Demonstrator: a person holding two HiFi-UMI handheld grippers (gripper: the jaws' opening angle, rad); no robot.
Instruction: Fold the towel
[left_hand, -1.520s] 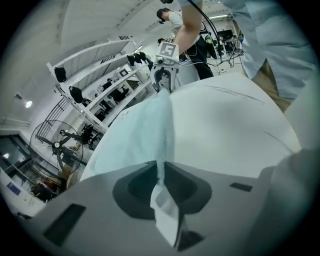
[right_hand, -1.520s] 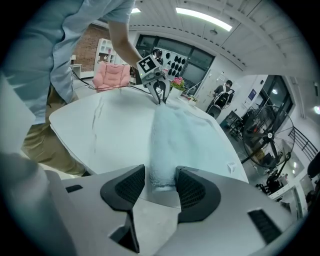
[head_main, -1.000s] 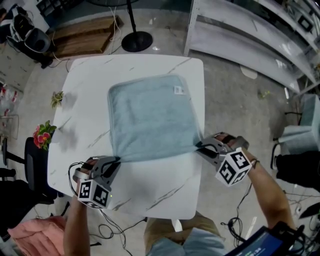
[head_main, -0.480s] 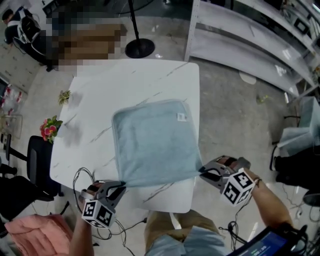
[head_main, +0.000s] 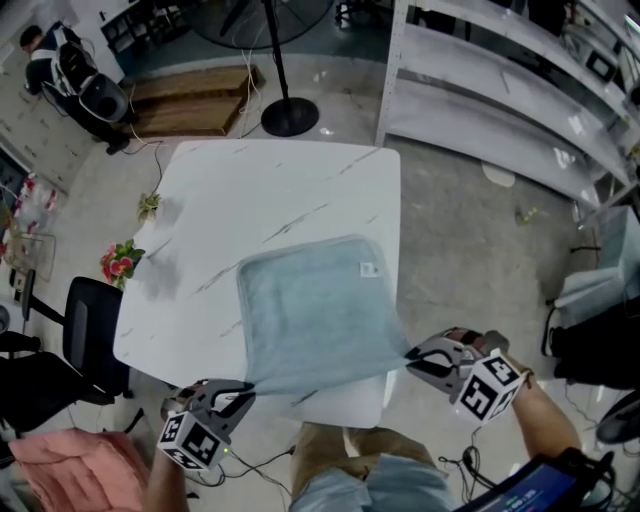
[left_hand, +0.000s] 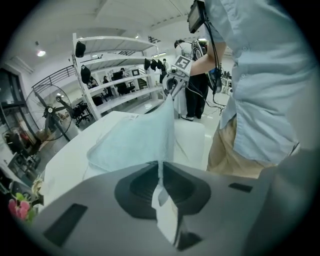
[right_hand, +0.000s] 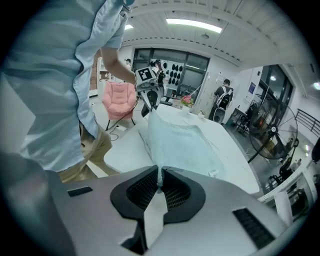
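Observation:
A light blue towel (head_main: 315, 310) lies on the white marble table (head_main: 200, 220), with its near edge lifted off the table's front edge. My left gripper (head_main: 240, 392) is shut on the towel's near left corner. My right gripper (head_main: 412, 357) is shut on the near right corner. In the left gripper view the towel (left_hand: 135, 137) runs up out of the pinched jaws (left_hand: 160, 172), and the right gripper (left_hand: 172, 82) shows beyond it. In the right gripper view the cloth (right_hand: 175, 140) stretches from the jaws (right_hand: 160, 182) toward the left gripper (right_hand: 150, 97). A small white tag (head_main: 369, 269) marks the far right corner.
A fan stand (head_main: 290, 115) and wooden pallet (head_main: 195, 95) are behind the table. Grey shelving (head_main: 500, 90) runs along the right. A black chair (head_main: 85, 320), flowers (head_main: 120, 265) and a pink chair (head_main: 60, 470) are at the left. A person (head_main: 60, 60) is at the far left.
Both grippers have drawn back toward me and risen, dragging the towel across the table to its front edge. The near edge now hangs lifted between them.

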